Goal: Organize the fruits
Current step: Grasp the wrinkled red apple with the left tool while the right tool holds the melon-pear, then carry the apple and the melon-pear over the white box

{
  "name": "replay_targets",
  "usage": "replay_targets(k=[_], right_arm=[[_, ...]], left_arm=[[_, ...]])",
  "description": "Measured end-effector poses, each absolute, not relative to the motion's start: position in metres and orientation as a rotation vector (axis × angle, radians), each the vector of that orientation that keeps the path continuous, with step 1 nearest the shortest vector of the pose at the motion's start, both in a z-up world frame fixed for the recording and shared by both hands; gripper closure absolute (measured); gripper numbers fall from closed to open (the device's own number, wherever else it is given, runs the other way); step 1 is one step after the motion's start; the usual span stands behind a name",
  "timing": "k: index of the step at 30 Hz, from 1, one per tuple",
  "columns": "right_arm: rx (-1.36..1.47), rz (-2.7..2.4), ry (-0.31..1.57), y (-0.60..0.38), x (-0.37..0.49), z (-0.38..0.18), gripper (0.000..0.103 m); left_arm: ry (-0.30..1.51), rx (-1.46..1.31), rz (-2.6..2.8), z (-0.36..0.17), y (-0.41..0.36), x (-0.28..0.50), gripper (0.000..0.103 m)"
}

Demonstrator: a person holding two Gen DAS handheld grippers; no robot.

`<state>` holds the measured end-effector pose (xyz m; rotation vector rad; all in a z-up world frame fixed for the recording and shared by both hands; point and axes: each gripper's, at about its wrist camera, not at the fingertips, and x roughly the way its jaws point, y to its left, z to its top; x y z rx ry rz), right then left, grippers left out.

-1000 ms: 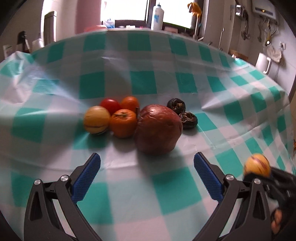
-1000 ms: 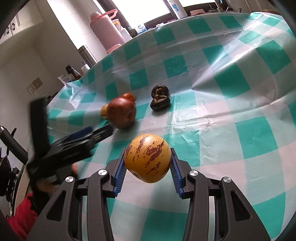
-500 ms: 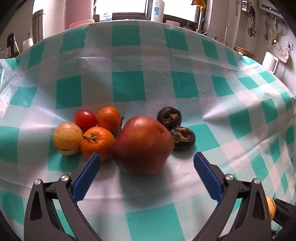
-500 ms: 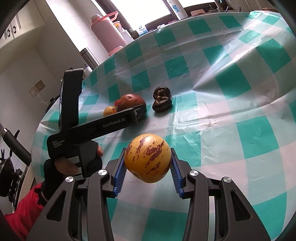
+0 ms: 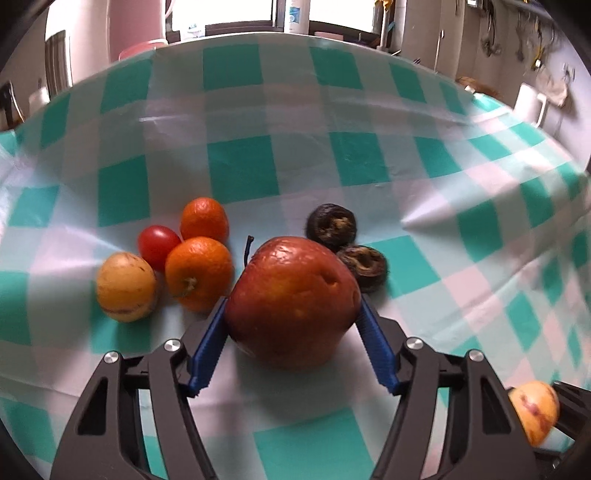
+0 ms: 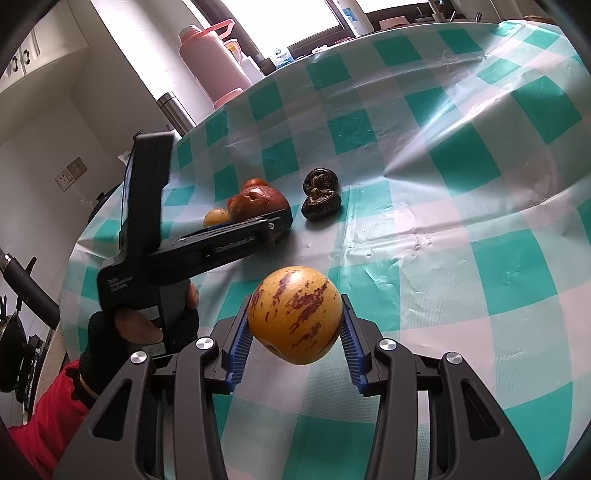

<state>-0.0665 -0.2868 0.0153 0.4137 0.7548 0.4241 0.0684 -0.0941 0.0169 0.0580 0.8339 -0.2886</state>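
My left gripper [image 5: 291,332] is shut on a large wrinkled red apple [image 5: 293,299] that rests on the checked tablecloth [image 5: 295,147]. To its left lie two oranges [image 5: 199,271], a small tomato [image 5: 157,242] and a yellow striped melon [image 5: 125,286]. Two dark dried fruits [image 5: 332,225] lie just behind the apple on the right. My right gripper [image 6: 293,336] is shut on a second yellow striped melon [image 6: 295,314], held above the cloth; it also shows in the left wrist view [image 5: 533,410]. In the right wrist view, the left gripper [image 6: 273,230] hides part of the apple [image 6: 258,203].
A pink thermos [image 6: 212,62], a steel flask [image 6: 175,112] and a white bottle [image 5: 298,16] stand past the table's far edge. A wrinkle [image 6: 461,122] runs across the cloth at the right. The person's gloved hand [image 6: 140,325] holds the left tool.
My left gripper has moved forward around the apple and closed its jaws onto it. The right gripper keeps holding the melon in the same place.
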Motion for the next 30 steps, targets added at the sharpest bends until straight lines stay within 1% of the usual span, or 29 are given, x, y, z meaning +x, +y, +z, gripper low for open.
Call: replay_targets(k=[5, 10, 14, 15, 16, 24, 30], right_arm=[[0.416, 0.428, 0.75, -0.287, -0.067, 0.015, 0.059], [0.413, 0.425, 0.753, -0.287, -0.066, 0.014, 0.059], [0.41, 0.421, 0.761, -0.286, -0.065, 0.014, 0.059], [0.408, 0.421, 0.764, -0.286, -0.065, 0.013, 0.059], [0.407, 0.42, 0.765, -0.285, -0.065, 0.013, 0.059], [0.409, 0.415, 0.766, -0.286, -0.064, 0.012, 0.059], [0.413, 0.406, 0.757, -0.288, -0.066, 0.012, 0.059]], left_arm=[[0.868, 0.009, -0.338, 0.019, -0.078, 0.041, 0.035], [0.868, -0.004, -0.341, 0.018, -0.074, 0.037, 0.033], [0.859, 0.046, -0.333, 0.013, -0.085, 0.046, 0.028], [0.879, 0.044, -0.352, 0.01, -0.086, 0.049, 0.03], [0.879, 0.04, -0.371, 0.01, -0.086, 0.049, 0.036], [0.84, 0.014, -0.339, 0.013, -0.073, 0.034, 0.037], [0.801, -0.109, -0.33, 0.021, -0.049, 0.005, 0.037]])
